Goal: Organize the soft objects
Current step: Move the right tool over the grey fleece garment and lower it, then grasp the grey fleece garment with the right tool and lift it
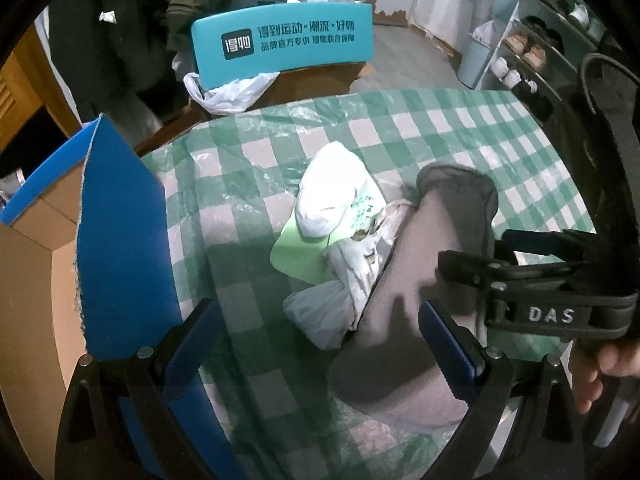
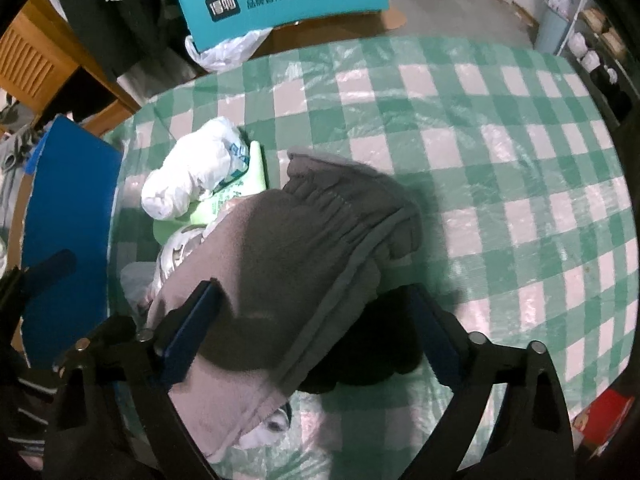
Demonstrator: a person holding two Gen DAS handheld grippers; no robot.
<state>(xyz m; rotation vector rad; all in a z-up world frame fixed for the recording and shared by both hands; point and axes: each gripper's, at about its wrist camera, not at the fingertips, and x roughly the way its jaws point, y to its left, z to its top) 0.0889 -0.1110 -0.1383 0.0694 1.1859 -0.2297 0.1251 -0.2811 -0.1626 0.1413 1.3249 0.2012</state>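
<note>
Folded grey fleece garment (image 2: 304, 248) directly under right tool (image 2: 316, 320), long axis slanting across its wide-open, empty jaws; left tool (image 1: 320, 344) beside it, likewise open, empty.

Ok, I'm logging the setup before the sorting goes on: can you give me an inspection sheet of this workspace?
Surface: green-and-white checked cloth under clear plastic film, wrinkled.
Job's things: grey-brown folded fleece garment; beside it a white bundle and a pale printed plastic bag on a light green card.
Clutter: open blue-flapped cardboard box at the table's left edge.
Grippers: left gripper open above the garment's edge; right gripper open, straddling the garment, pads not seen pressing.
Cables: black cord looping behind the right gripper.
Surroundings: teal chair back with printed text, dark coats, shoe rack.
</note>
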